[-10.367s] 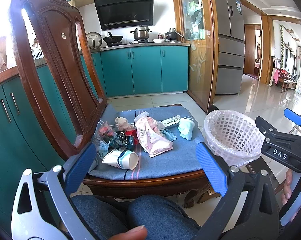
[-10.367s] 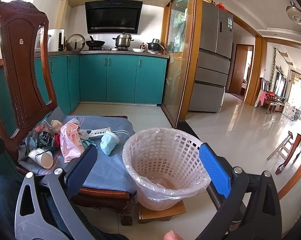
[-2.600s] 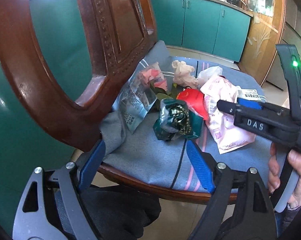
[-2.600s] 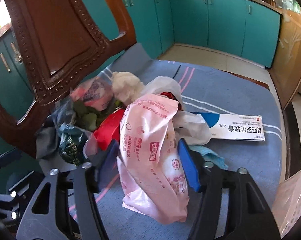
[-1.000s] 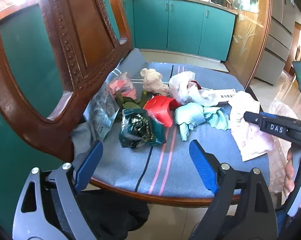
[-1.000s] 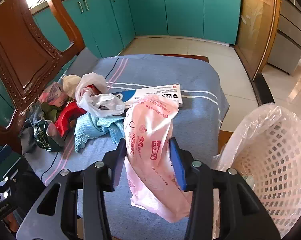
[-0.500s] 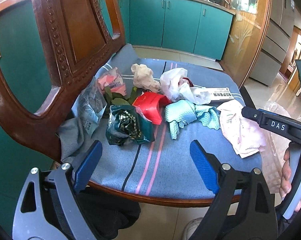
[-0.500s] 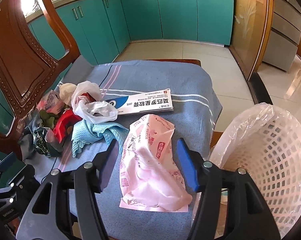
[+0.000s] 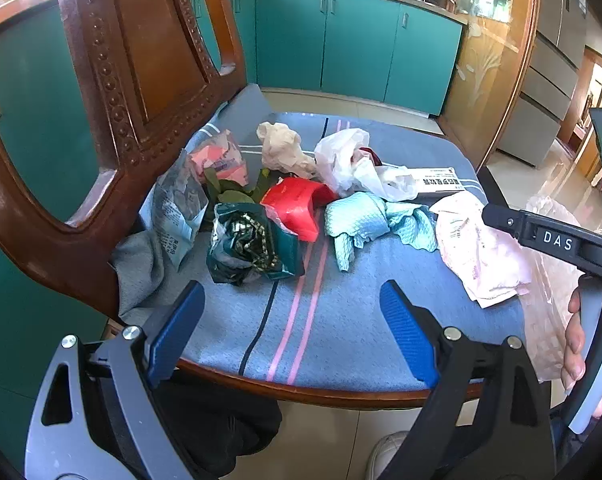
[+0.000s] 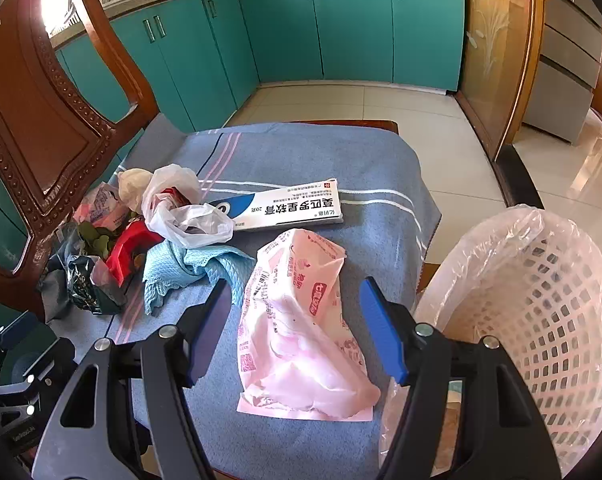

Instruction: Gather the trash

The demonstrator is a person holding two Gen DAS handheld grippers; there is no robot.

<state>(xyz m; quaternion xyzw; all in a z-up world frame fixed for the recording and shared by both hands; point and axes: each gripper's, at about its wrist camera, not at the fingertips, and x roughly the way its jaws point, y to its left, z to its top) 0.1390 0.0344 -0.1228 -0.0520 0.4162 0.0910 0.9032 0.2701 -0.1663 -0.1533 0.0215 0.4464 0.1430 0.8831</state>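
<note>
Right wrist | pink bag (image 10: 301,320) lies loose between opening right gripper (image 10: 295,330)

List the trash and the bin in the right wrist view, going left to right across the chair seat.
dark green foil wrapper → red packet → white plastic bag → pink plastic bag → white lattice basket

Right gripper (image 10: 295,326) jaws just opening, pink bag (image 10: 301,320) loose between, white basket (image 10: 541,300) beside.
</note>
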